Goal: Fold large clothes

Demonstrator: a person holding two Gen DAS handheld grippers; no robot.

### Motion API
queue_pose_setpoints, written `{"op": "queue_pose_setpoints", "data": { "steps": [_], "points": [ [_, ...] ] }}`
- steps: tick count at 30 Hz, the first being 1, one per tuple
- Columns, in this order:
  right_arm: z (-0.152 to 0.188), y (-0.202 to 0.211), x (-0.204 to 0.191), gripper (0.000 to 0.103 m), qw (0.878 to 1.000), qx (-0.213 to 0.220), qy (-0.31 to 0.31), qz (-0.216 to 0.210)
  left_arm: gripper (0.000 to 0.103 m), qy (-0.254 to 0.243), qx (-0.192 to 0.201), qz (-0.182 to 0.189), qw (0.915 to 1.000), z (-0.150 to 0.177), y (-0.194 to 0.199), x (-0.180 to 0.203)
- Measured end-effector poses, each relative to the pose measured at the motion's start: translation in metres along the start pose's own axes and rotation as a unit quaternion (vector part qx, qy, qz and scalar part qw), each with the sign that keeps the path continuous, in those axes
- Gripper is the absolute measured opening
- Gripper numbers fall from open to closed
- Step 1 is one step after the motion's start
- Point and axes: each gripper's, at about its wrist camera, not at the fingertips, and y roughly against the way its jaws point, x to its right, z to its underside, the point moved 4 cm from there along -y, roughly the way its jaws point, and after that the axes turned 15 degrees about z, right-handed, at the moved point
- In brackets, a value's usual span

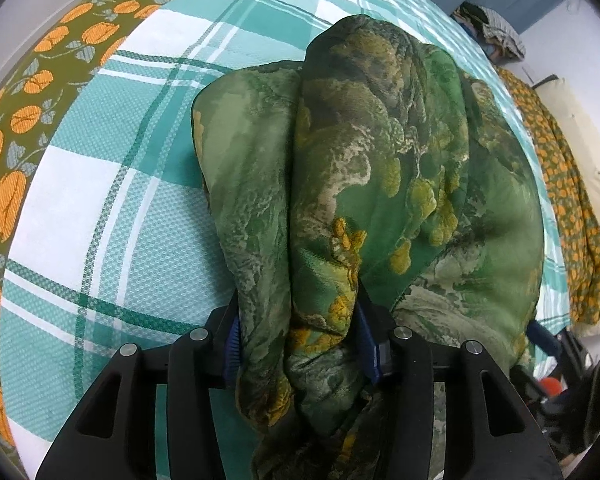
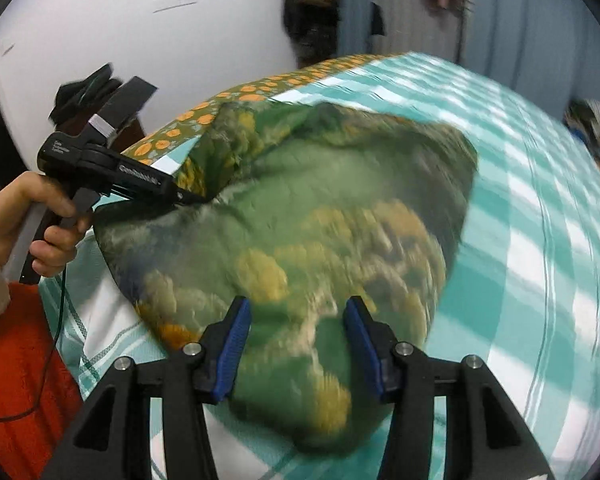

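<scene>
The left gripper [image 1: 300,344] has its blue-padded jaws closed in on a thick bunch of the green silky garment printed with yellow and pale landscape patterns [image 1: 380,168], the cloth filling the whole gap between the pads and spilling back behind them toward the camera. Ahead of that grip the garment rises and spreads in two long folds, then drapes down to the right onto the teal-and-white checked bedsheet [image 1: 100,240]. Left of the gripper, beyond the sheet's edge, runs an olive bedcover with orange flower print [image 1: 24,120]. In the right wrist view the right gripper [image 2: 298,344] hovers with its blue pads [image 2: 232,348] spread wide and nothing pinched between them; the garment lies just ahead and beneath the gap, blurred, spread in a broad rumpled mass across the checked sheet. Up and to the left of this gripper, the person's left hand [image 2: 32,224] grips the handle of the other black tool, whose tip is buried in the garment's left edge where the cloth gathers into a peak. Below that hand is a red fleecy fabric [image 2: 16,360], and a white wall [image 2: 140,20] stands behind.
</scene>
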Motion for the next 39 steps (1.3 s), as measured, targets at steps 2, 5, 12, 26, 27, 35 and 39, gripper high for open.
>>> {"op": "queue_pose_setpoints", "data": {
  "steps": [2, 5, 12, 26, 27, 35, 39],
  "points": [
    [0.002, -0.013, -0.005, 0.052, 1.000, -0.006, 0.007, 0.013, 0.048, 0.000, 0.001, -0.007, 1.0000, 0.000, -0.001, 0.002],
    [0.006, -0.023, -0.013, 0.052, 0.999, 0.003, 0.030, 0.032, 0.048, -0.001, 0.002, -0.014, 0.9999, 0.000, -0.002, 0.005],
    [0.009, -0.014, -0.016, 0.052, 0.998, 0.023, 0.039, 0.049, 0.048, -0.011, 0.017, -0.045, 0.9988, 0.002, 0.005, 0.022],
    [0.022, 0.100, 0.039, 0.079, 0.995, 0.062, -0.016, 0.071, 0.102, -0.037, 0.132, -0.133, 0.9816, 0.023, 0.111, 0.061],
    [0.027, 0.102, 0.045, 0.079, 0.995, 0.056, -0.026, 0.076, 0.102, -0.036, 0.131, -0.130, 0.9821, 0.028, 0.117, 0.058],
    [0.060, 0.094, 0.076, 0.079, 0.993, -0.008, -0.063, 0.097, 0.101, -0.061, 0.114, -0.103, 0.9862, 0.055, 0.120, 0.049],
    [0.062, 0.113, 0.087, 0.080, 0.992, 0.048, -0.088, 0.083, 0.101, -0.069, 0.057, -0.119, 0.9888, 0.060, 0.107, 0.048]
  ]
}}
